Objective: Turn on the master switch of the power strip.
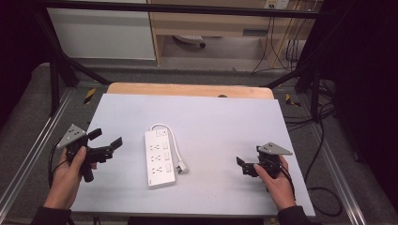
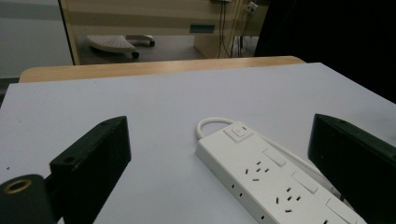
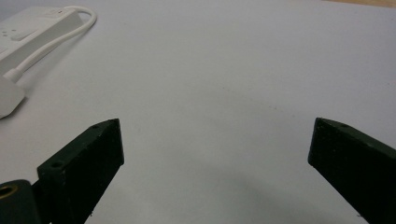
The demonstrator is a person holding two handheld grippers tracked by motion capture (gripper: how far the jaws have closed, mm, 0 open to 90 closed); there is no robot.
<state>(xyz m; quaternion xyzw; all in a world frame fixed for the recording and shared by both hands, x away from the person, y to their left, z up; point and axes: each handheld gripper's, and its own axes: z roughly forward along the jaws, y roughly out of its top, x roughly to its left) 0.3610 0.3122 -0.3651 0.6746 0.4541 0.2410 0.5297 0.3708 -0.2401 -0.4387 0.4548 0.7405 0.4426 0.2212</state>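
Note:
A white power strip (image 1: pixel 159 158) lies lengthwise in the middle of the pale mat. Its white cable (image 1: pixel 171 137) loops from the far end and runs down its right side to the plug (image 1: pixel 182 167). My left gripper (image 1: pixel 107 137) hovers left of the strip, open and empty, pointing toward it. In the left gripper view the power strip (image 2: pixel 271 179) sits just ahead between the spread jaws of the left gripper (image 2: pixel 219 135). My right gripper (image 1: pixel 243 165) is far to the right, open and empty. In its view the right gripper (image 3: pixel 217 130) faces bare mat, with the power strip (image 3: pixel 23 25) and plug (image 3: pixel 8 98) at the upper left.
The pale mat (image 1: pixel 220 122) covers a wooden table whose far edge (image 1: pixel 187 89) shows behind it. Black frame bars (image 1: pixel 61 56) slant at both back corners. Cables (image 1: pixel 324 140) trail on the floor to the right. A wooden cabinet (image 1: pixel 211 23) stands beyond the table.

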